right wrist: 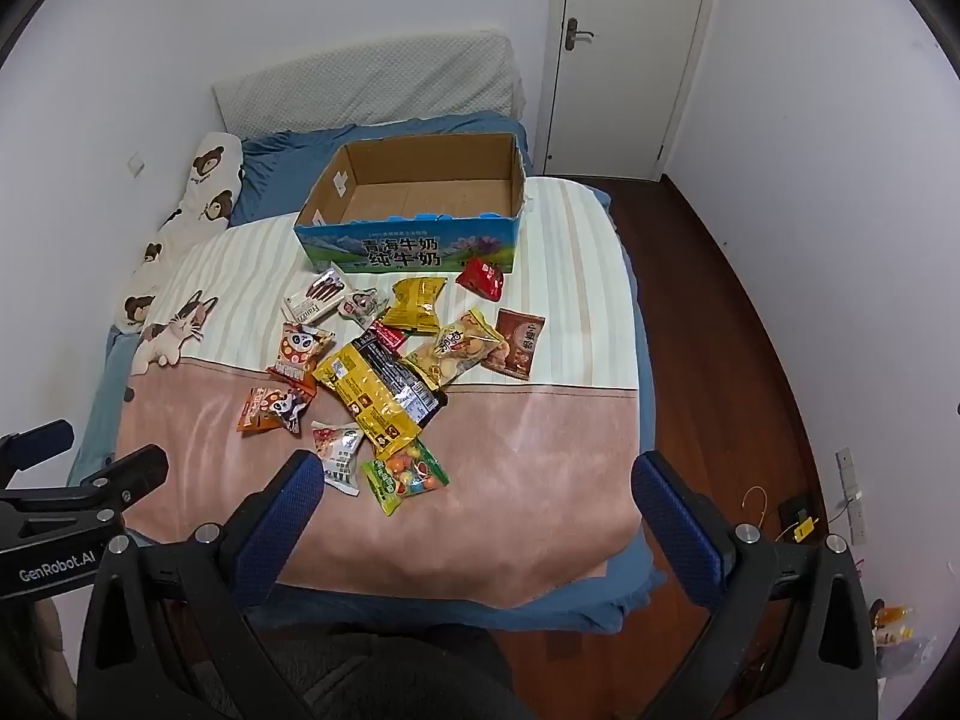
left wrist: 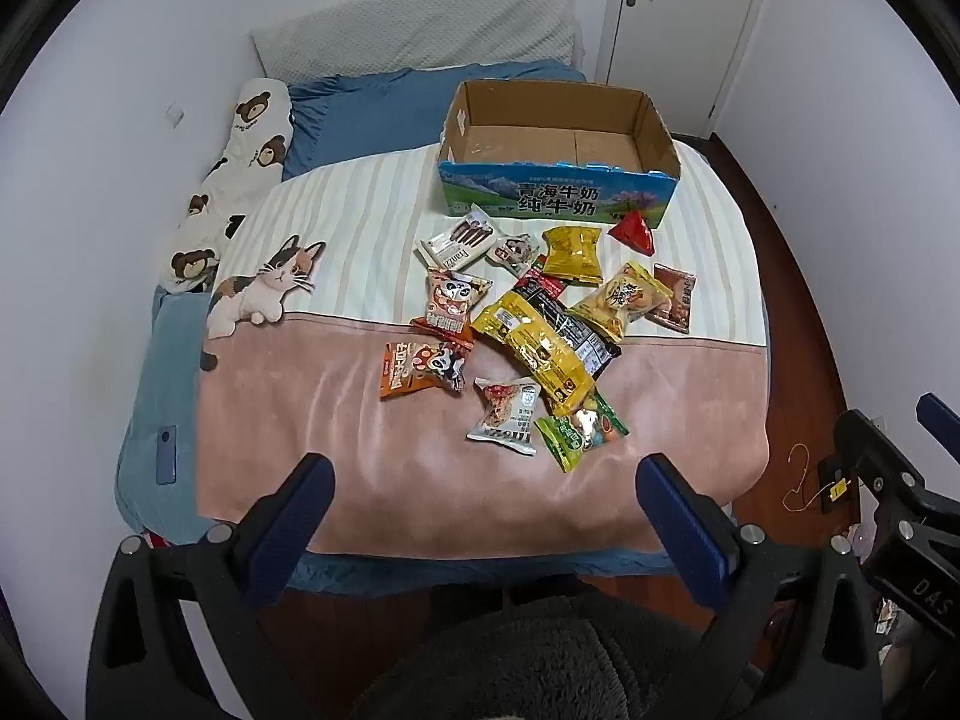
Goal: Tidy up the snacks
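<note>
— Well, starting with the biggest: bed under everything, cardboard box toward its far edge, open-topped and bare inside. Not one snack in it yet.

— And the snacks?

— Heaped mid-blanket, between the box and the near edge. Largest there, the long yellow pack, lying slantwise, long axis running from the far-left down toward the near-right corner, partly over a black pack.

— Nearest to the grippers?

— Green candy bag, closest to the near edge, with the white packet just beside it. Ahead of and below the right gripper, the white one close by its left finger in that view. From the left gripper, ahead and a little right. Probably the right one's reach, then.

— Holding anything?

— Nothing. Both spread as wide as they go, hanging above the near edge, tilted steeply down.

— Hidden or unclear?

— Black pack mostly buried, a red wrapper beyond it half covered. Small print unreadable. Red pouch right against the box front; touching or not, hard to say.
</note>
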{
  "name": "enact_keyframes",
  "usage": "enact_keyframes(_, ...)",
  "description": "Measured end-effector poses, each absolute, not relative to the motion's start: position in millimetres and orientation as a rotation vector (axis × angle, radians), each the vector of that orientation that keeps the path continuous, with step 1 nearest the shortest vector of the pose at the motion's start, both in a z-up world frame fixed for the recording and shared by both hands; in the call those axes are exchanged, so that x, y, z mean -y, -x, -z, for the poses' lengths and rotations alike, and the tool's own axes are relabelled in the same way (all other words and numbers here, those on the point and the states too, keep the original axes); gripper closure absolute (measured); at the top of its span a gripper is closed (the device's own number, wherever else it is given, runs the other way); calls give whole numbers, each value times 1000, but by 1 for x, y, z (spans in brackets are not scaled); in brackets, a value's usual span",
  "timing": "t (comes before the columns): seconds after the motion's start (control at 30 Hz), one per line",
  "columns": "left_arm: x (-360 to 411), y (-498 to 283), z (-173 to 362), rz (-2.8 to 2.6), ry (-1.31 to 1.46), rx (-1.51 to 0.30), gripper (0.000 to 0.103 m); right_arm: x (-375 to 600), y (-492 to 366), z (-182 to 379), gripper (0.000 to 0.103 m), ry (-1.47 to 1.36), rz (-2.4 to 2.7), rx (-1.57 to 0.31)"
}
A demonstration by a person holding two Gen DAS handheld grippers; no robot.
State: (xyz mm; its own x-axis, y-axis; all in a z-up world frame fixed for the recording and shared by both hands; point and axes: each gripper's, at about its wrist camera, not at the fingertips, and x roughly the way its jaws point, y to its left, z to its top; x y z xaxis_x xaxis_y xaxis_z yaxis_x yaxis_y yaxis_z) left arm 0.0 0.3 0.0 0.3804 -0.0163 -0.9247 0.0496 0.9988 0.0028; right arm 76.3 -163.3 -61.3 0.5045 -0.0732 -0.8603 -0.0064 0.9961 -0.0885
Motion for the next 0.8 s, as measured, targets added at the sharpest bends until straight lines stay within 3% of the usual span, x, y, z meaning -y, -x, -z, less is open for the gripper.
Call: enact_keyframes(0.8,-7,-4,-7,35,-38,-1172,0,154,-78,55,0,66,26,-1046)
